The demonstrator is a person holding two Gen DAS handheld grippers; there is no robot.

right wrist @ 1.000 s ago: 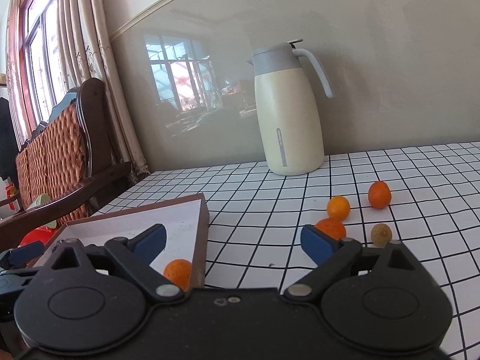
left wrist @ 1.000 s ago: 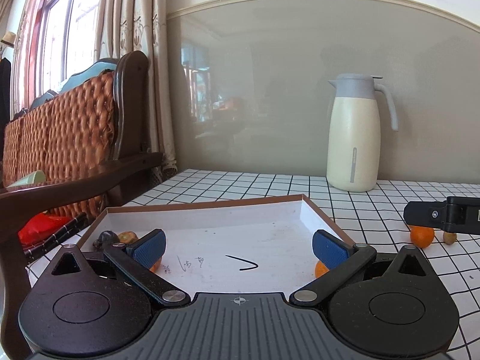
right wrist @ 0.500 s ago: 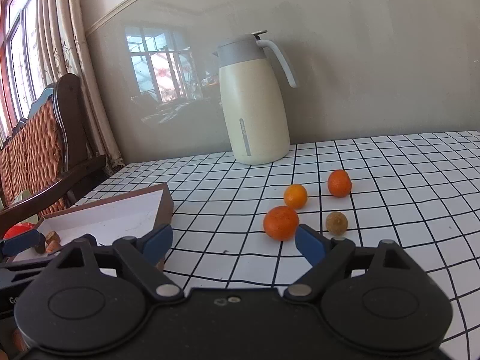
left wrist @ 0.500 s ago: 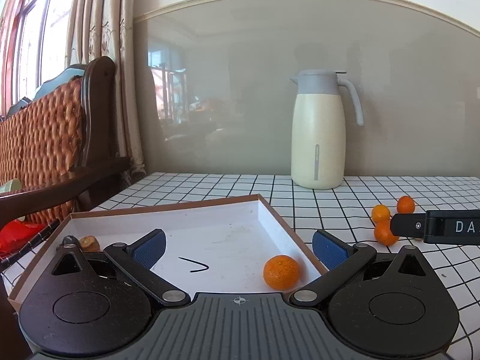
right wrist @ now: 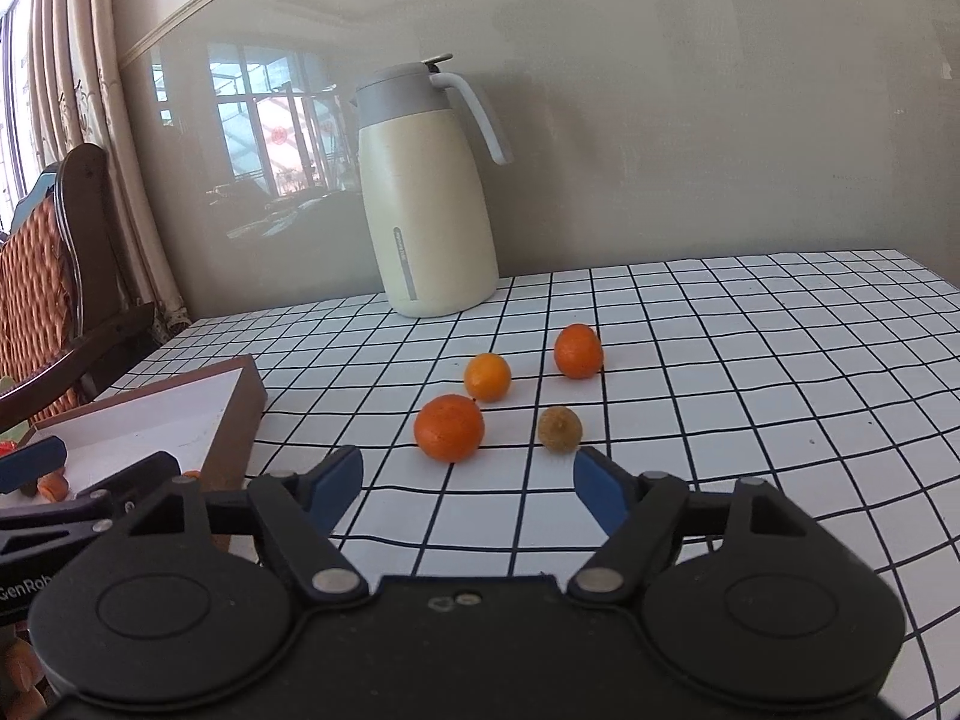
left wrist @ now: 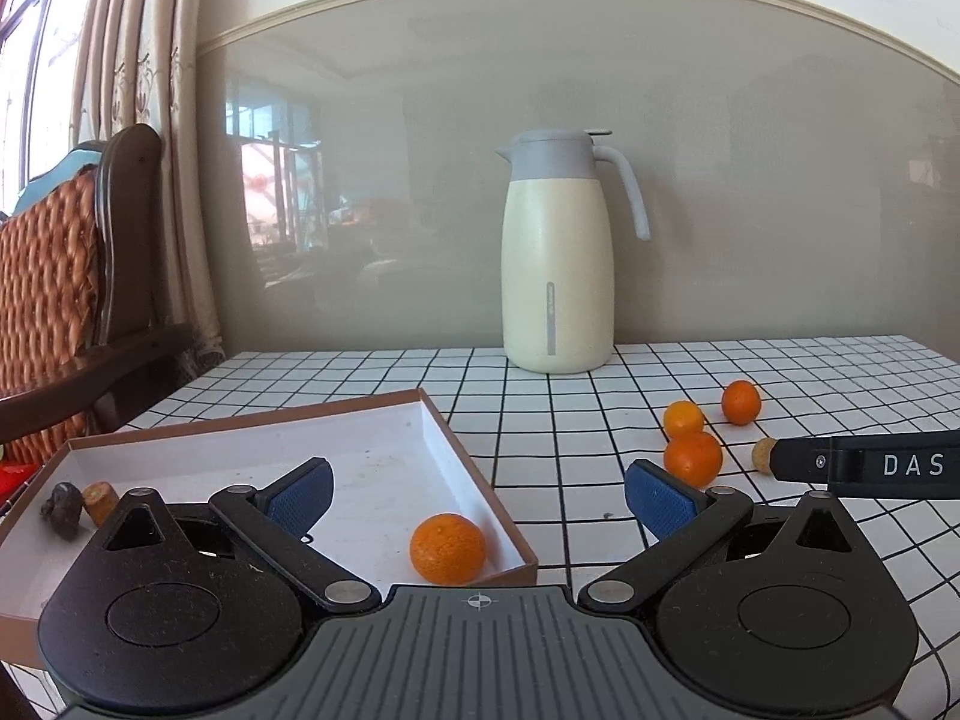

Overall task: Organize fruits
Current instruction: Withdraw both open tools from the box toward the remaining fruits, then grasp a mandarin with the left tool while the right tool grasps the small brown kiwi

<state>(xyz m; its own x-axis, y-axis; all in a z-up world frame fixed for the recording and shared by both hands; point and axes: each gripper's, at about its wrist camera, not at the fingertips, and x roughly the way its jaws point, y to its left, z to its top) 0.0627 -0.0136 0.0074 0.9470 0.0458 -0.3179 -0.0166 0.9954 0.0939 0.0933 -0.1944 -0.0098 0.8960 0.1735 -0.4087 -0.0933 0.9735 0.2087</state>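
Observation:
A shallow brown box [left wrist: 474, 480] with a white floor sits at the table's left and holds one orange [left wrist: 447, 547], plus two small dark and tan fruits [left wrist: 78, 501] in its far left corner. On the checked cloth to the right lie three oranges [right wrist: 449, 427] [right wrist: 487, 376] [right wrist: 578, 350] and a small tan fruit [right wrist: 559, 429]. My right gripper [right wrist: 468, 489] hovers just short of the nearest orange and the tan fruit; its jaws are closing with nothing between them. My left gripper [left wrist: 477, 495] stands open over the box's right corner, holding nothing.
A cream and grey thermos jug [left wrist: 558, 258] stands at the back against the wall. A wooden chair with woven back [left wrist: 54, 276] and curtains are at the left. The box's brown rim [right wrist: 240, 414] lies left of the right gripper.
Both grippers have swung to the right: the box slid left in both views and the loose oranges came toward centre. The right gripper's jaws have narrowed. The orange in the box now shows fully.

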